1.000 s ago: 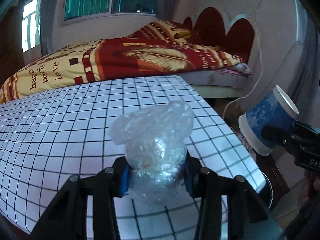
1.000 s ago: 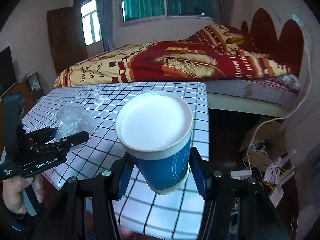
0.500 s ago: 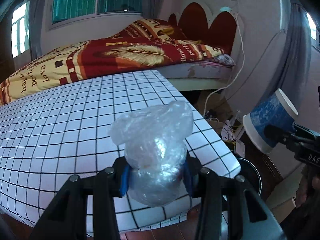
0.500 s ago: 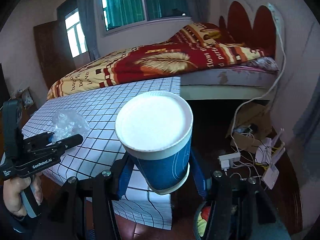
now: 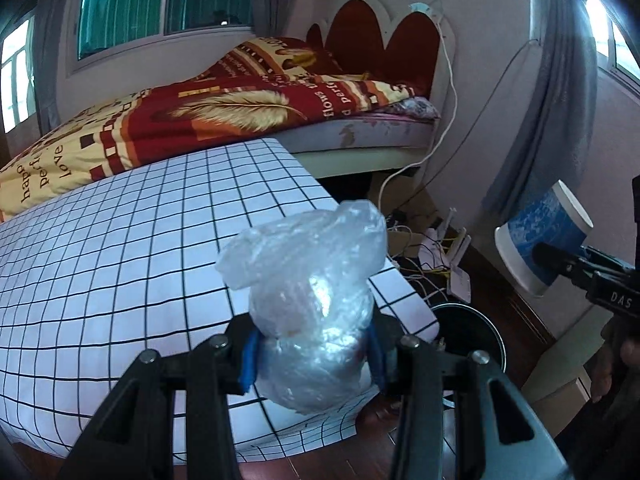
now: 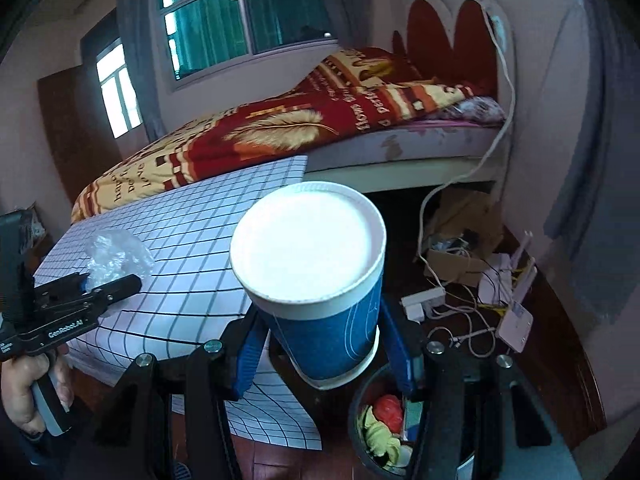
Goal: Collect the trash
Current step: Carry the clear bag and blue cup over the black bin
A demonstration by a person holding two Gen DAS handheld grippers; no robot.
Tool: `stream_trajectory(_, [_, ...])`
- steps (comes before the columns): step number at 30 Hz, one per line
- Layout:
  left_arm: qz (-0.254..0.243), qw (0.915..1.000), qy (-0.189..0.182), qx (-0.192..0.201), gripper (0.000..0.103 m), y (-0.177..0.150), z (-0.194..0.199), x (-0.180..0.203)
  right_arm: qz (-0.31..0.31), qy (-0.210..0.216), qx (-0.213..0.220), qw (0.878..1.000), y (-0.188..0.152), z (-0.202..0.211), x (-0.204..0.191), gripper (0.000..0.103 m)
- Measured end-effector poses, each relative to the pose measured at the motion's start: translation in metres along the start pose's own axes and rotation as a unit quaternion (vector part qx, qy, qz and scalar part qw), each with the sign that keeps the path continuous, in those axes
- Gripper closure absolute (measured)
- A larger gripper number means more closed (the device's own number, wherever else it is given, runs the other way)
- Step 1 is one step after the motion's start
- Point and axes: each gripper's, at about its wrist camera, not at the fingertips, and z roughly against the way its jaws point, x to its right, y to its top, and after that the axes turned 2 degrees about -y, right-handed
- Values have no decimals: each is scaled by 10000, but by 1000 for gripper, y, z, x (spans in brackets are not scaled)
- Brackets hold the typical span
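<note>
My left gripper (image 5: 312, 360) is shut on a crumpled clear plastic bag (image 5: 312, 292), held above the right end of the grid-patterned table (image 5: 120, 256). My right gripper (image 6: 324, 344) is shut on a blue paper cup (image 6: 320, 280) with a white inside, its mouth facing the camera. The cup hangs just above and left of a dark round trash bin (image 6: 384, 428) on the floor, which holds red and yellow-green scraps. In the left wrist view the cup (image 5: 540, 240) and right gripper (image 5: 576, 268) show at the right, the bin (image 5: 472, 332) beyond the table's corner. The right wrist view has the left gripper (image 6: 108, 284) and bag (image 6: 116, 256) at its left.
A bed with a red and yellow blanket (image 5: 240, 108) runs behind the table. Cables, a power strip (image 6: 424, 300), a white router (image 6: 516, 320) and a cardboard box (image 6: 460, 232) litter the dark floor at the right. A hand (image 6: 28, 384) grips the left gripper's handle.
Both grippers have swung to the right past the table's end, each keeping its load. The trash bin has come into view under the cup and beside the table's corner.
</note>
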Motion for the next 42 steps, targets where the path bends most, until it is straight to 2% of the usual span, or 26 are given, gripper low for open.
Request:
stream_trajectory(10, [-302, 9984, -463, -155, 59, -7, -17, 42, -101, -440, -173, 9988, -29, 0, 36, 46])
stream_trajectory(22, [-708, 9895, -1170, -464, 59, -22, -45, 118, -363, -901, -417, 9944, -83, 15, 94, 46])
stream_trajectory(31, [-1068, 9777, -1563, -914, 59, -53, -75, 175, -482, -986, -697, 9915, -113, 13, 129, 46])
stream_trajectory(38, [-1115, 9697, -1778, -1247, 59, -73, -110, 191, -404, -916, -1029, 9896, -134, -6, 139, 46])
stream_trajectory(42, [-959, 9656, -1802, -1613, 59, -85, -138, 189, -219, -826, -1388, 9866, -149, -29, 137, 46])
